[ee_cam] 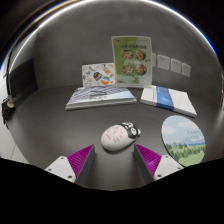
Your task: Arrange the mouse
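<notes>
Patterned white computer mouse (120, 135) on grey desk (60, 125), just ahead of wide-spread gripper (115, 158), beside round mouse pad (184, 139).

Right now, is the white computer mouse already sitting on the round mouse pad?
No, the white patterned computer mouse lies on the dark table beside the round landscape-print mouse pad, just ahead of the open tongs.

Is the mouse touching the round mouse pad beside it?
Apart. The gripper view shows bare table between the mouse and the round mouse pad.
</notes>
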